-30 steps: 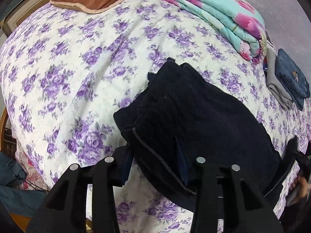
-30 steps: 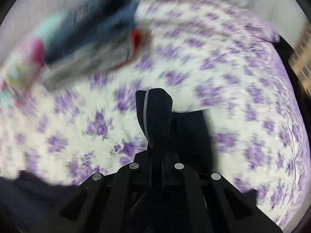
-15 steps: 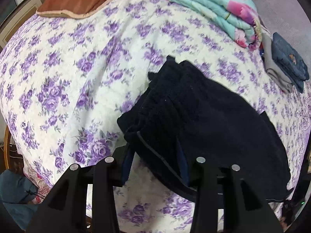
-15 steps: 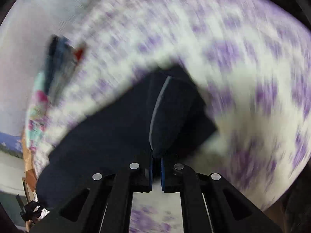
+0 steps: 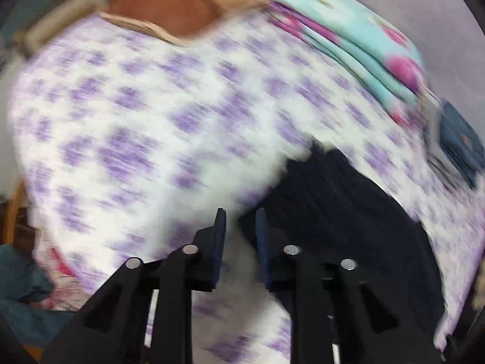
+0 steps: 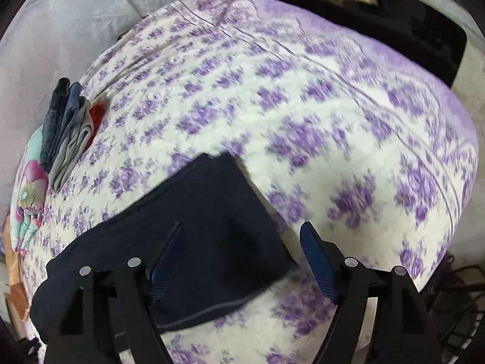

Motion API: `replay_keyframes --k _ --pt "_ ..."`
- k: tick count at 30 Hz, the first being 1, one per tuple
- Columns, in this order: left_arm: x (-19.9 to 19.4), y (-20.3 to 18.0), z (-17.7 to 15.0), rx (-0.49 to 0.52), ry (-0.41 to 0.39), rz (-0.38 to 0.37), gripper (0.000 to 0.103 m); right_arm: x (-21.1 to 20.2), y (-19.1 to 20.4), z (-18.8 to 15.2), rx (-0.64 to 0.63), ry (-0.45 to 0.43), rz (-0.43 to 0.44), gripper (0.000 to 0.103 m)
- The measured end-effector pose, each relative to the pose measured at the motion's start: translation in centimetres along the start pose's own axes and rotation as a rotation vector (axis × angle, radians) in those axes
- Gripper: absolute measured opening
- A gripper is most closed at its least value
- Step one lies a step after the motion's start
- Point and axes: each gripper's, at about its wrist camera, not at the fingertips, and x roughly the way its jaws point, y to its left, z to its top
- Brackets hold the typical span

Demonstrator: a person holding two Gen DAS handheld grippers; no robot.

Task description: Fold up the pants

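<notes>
The dark navy pants [image 6: 194, 233] lie folded flat on the purple-flowered bedspread [image 6: 303, 97]. In the blurred left wrist view they [image 5: 348, 221] sit to the right of my left gripper [image 5: 239, 227]. That gripper is partly open and empty, at the pants' near left edge. My right gripper [image 6: 242, 242] is wide open and empty, low over the near right corner of the folded pants. Its left finger is over the cloth and its right finger over the bedspread.
A stack of folded jeans and grey clothes [image 6: 65, 127] lies at the far left by the wall, also in the left wrist view [image 5: 457, 148]. A folded turquoise floral quilt [image 5: 357, 48] and a brown pillow [image 5: 169, 12] lie at the head of the bed.
My right gripper has laid the pants' end down on the fold, let go and opened wide. My left gripper has slid left off the pants and narrowed.
</notes>
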Motion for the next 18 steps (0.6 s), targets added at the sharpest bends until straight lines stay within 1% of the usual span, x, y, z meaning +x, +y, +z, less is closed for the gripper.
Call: replay_keyframes --k 2,3,4,5,7,8,9,10,11,12,13,14,15,17,18 --pt "0.5 1.2 0.3 -0.033 0.062 -0.008 0.018 0.5 2.3 0.0 -0.054 0.007 0.032 0.078" --pt "0.6 1.6 0.2 -0.039 0.076 -0.003 0.018 0.5 3.2 -0.1 -0.087 0.002 0.047 0.078" --pt "0.4 1.6 0.0 -0.026 0.067 -0.001 0.021 0.8 5.1 -0.2 -0.141 -0.007 0.069 0.078" --pt "0.0 1.1 -0.3 0.008 0.052 -0.001 0.031 1.0 6.8 -0.4 -0.189 -0.009 0.087 0.078" --pt "-0.6 -0.5 -0.9 0.074 0.033 -0.032 0.045 2.5 12.2 -1.4 -0.326 0.03 0.162 0.078" --pt "-1.1 -1.7 -1.3 0.123 0.012 -0.057 0.048 3.0 14.5 -1.9 -0.375 0.046 0.201 0.078" --pt "-1.5 -2.9 -1.6 0.167 -0.002 -0.075 0.05 3.8 18.3 -2.9 -0.466 0.063 0.257 0.078" --pt "-1.9 -4.1 -2.2 0.226 -0.017 -0.092 0.059 4.4 21.0 -3.6 -0.533 0.074 0.286 0.078" --pt "-2.1 -6.0 -2.9 0.301 -0.031 -0.105 0.071 5.0 24.5 -4.8 -0.624 0.092 0.322 0.078" --pt "-2.1 -6.8 -3.0 0.337 -0.035 -0.109 0.075 5.4 26.9 -5.6 -0.687 0.105 0.345 0.078" --pt "-1.8 -7.9 -3.3 0.372 -0.033 -0.113 0.077 6.1 30.0 -6.8 -0.762 0.121 0.366 0.078" --pt "-1.3 -8.8 -3.7 0.395 -0.024 -0.115 0.077 6.5 32.1 -7.4 -0.801 0.13 0.378 0.077" --pt "-0.1 -9.7 -4.1 0.416 0.002 -0.103 0.077 7.1 35.2 -8.4 -0.856 0.148 0.405 0.072" --pt "2.1 -10.2 -4.5 0.417 0.044 -0.042 0.076 7.8 38.4 -9.7 -0.911 0.191 0.446 0.068" --pt "2.9 -10.1 -4.7 0.415 0.051 -0.019 0.075 8.2 40.2 -10.4 -0.946 0.209 0.453 0.068"
